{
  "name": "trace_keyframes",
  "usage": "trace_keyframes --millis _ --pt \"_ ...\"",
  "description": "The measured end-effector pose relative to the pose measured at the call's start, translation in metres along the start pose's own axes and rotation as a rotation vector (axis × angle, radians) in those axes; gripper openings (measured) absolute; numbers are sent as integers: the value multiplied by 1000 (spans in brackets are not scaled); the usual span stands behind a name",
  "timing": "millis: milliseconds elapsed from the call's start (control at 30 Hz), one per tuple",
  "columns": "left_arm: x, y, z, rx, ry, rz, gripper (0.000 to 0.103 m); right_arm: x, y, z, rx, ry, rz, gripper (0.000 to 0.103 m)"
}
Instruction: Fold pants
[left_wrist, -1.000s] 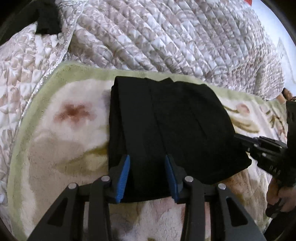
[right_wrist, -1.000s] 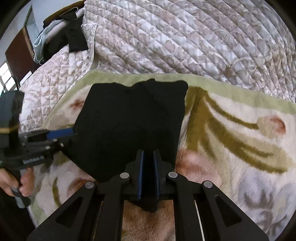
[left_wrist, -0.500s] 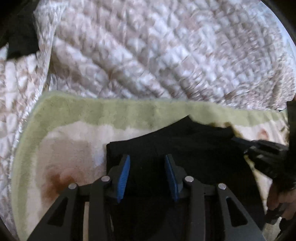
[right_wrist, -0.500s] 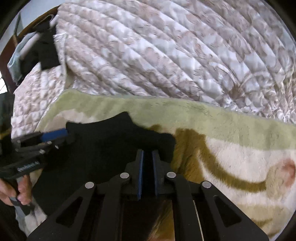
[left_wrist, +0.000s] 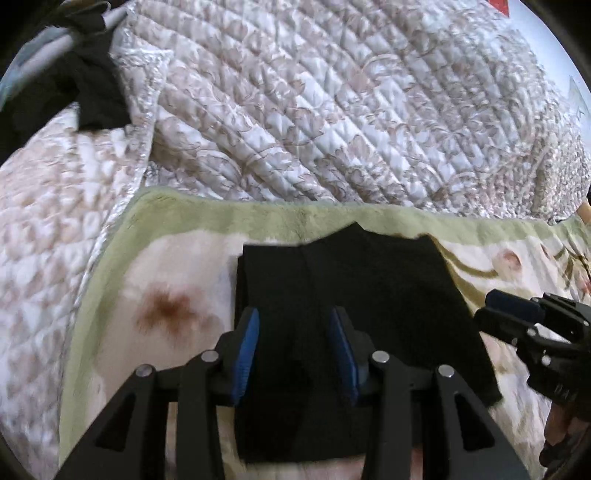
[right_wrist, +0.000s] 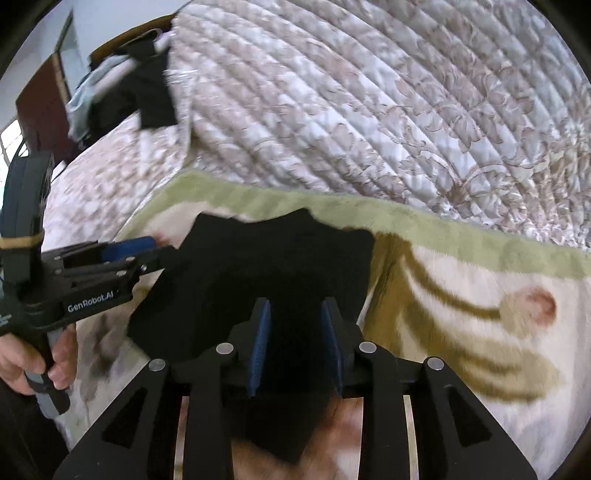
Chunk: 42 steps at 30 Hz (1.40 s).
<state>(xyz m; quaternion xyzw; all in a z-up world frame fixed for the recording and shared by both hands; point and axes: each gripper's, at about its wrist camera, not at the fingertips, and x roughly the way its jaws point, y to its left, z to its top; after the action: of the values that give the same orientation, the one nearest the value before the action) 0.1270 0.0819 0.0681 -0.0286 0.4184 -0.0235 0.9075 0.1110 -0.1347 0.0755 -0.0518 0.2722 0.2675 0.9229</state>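
The black pants (left_wrist: 351, 295) lie folded into a compact rectangle on a fleece blanket (left_wrist: 166, 258); they also show in the right wrist view (right_wrist: 280, 266). My left gripper (left_wrist: 293, 345) is open above the near left part of the pants, blue pads apart. My right gripper (right_wrist: 295, 343) is open above the near right edge of the pants. Each gripper shows in the other's view: the right one (left_wrist: 517, 317) at the pants' right side, the left one (right_wrist: 122, 254) at their left side.
A quilted floral bedspread (left_wrist: 332, 110) rises in a mound behind the blanket. Dark clothes (right_wrist: 147, 92) hang over a rail at the far left. The blanket's green border (right_wrist: 443, 229) runs just beyond the pants.
My right gripper has opened and let go of the pants. Both grippers swept forward and back over the pants, which now lie as a shorter folded stack.
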Motion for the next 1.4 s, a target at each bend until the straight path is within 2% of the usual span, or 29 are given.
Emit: trace_keyframes --millis 167,233,300,367,500,633,667,733,767,967,1100,1233,1400 --pt "-35 -14 -33 -15 -23 1 44 -22 18 -33 -19 1 -5 29" --pt "-36 -17 -47 -31 5 -8 44 -16 21 -45 -21 29 -8 18" --pt "-27 -20 -58 -34 51 -17 44 -5 21 -57 -23 70 -11 16" --pt "-15 -22 -70 -32 103 -2 43 -3 20 -60 -28 67 -11 16" --pt "-11 -23 -78 -26 127 29 43 -10 18 -57 -9 73 -5 16" --pt "-26 -23 -80 -36 94 48 43 -27 19 -62 3 63 9 17" --pt "-31 -23 -82 -36 81 50 43 -32 21 -66 5 62 12 17" --pt "-38 -26 -86 -34 72 58 43 -39 22 -72 7 58 12 30" --pt "-41 -28 -90 -30 69 61 43 -43 24 -77 8 54 12 31" --pt "-44 -35 -110 -25 74 56 44 -43 33 -102 -25 85 -29 32" --pt "-31 -37 -121 -15 114 57 45 -27 29 -111 -12 123 -44 32" --pt "-31 -38 -124 -1 100 66 51 -24 25 -112 -4 110 -43 41" --pt "-29 -35 -125 -9 101 64 55 -21 21 -115 25 105 -31 46"
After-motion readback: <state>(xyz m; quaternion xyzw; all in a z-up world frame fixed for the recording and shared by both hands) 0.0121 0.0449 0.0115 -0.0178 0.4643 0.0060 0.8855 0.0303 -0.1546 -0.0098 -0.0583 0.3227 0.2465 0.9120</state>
